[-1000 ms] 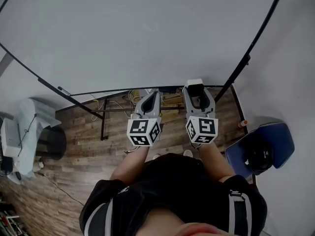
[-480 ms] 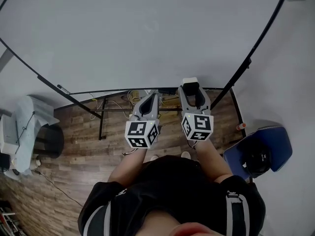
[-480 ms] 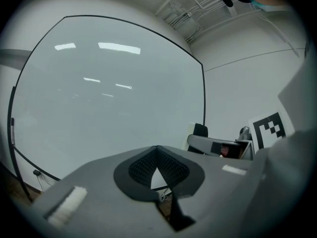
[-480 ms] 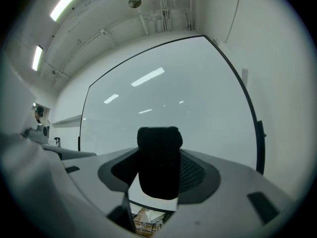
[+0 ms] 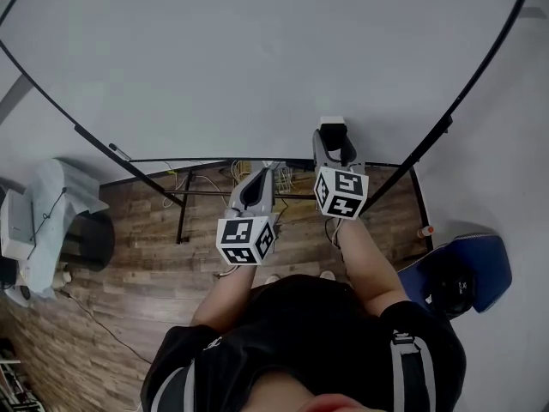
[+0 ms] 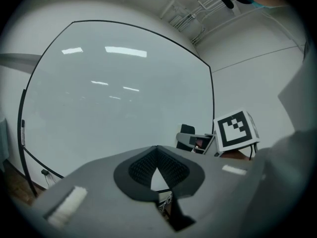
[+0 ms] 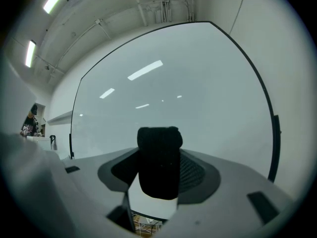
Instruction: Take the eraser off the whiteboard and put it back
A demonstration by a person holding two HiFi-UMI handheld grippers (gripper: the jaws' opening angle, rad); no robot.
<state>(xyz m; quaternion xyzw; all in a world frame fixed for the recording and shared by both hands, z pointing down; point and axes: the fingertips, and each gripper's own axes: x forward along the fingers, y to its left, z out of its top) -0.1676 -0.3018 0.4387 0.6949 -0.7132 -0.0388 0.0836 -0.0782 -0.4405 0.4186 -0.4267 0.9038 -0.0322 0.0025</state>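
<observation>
between the jaws of the right gripper (image 5: 336,151) sits the eraser (image 7: 158,161), a dark felt block on a white body, clamped from both sides with the jaws spread wide to span it. that grip leaves its far end poking out past the fingertips, which looks meant to let it meet the whiteboard (image 7: 173,83) straight ahead before the gripper does. whether it touches the surface i cannot tell; from the head view it sits right at the board, low down. just to that gripper's left and a little behind it, the left gripper (image 6: 157,168) is closed tip to tip on nothing, pointed at the same board, seemingly parked out of the way. ahead of both grippers the board is bare, so there is wide room sideways and upward. the black frame (image 7: 272,148) lies well off to the right of the held eraser, and the lower frame edge runs just beneath it. below the grippers, the stand's bars (image 5: 182,204) and the wooden floor (image 5: 146,256) are well apart from them.
</observation>
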